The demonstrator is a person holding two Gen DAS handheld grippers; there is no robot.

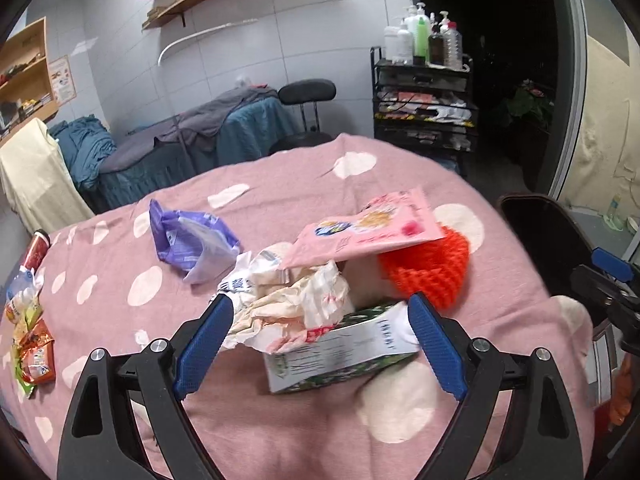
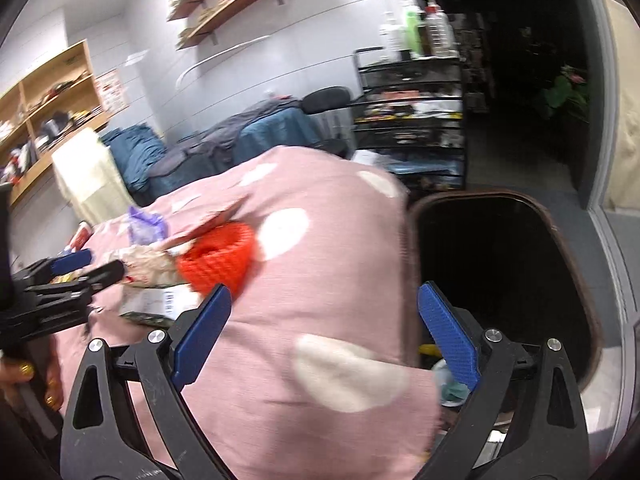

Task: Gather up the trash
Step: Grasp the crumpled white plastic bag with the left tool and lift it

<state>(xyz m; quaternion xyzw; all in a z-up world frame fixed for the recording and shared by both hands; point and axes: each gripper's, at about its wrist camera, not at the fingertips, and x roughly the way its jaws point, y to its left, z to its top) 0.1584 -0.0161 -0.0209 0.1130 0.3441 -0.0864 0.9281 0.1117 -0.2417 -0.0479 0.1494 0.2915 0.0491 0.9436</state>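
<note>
On a pink table cloth with white dots (image 1: pixel 280 412) lies a heap of trash: crumpled white paper (image 1: pixel 296 308), a green-and-white carton (image 1: pixel 340 354), a pink packet (image 1: pixel 372 228), an orange foam net (image 1: pixel 428 264) and a purple bag (image 1: pixel 188 240). My left gripper (image 1: pixel 320 340) is open, its blue fingers on either side of the paper and carton. My right gripper (image 2: pixel 324 332) is open and empty above the table's right edge, next to a dark bin (image 2: pixel 500 280). The orange net (image 2: pixel 220 260) also shows in the right wrist view.
More wrappers (image 1: pixel 32 348), a plastic bottle (image 1: pixel 18 288) and a red can (image 1: pixel 36 248) lie at the table's left edge. Behind are a massage bed with blue covers (image 1: pixel 208 140), a stool (image 1: pixel 306 94), a black trolley with bottles (image 1: pixel 424 92) and wall shelves.
</note>
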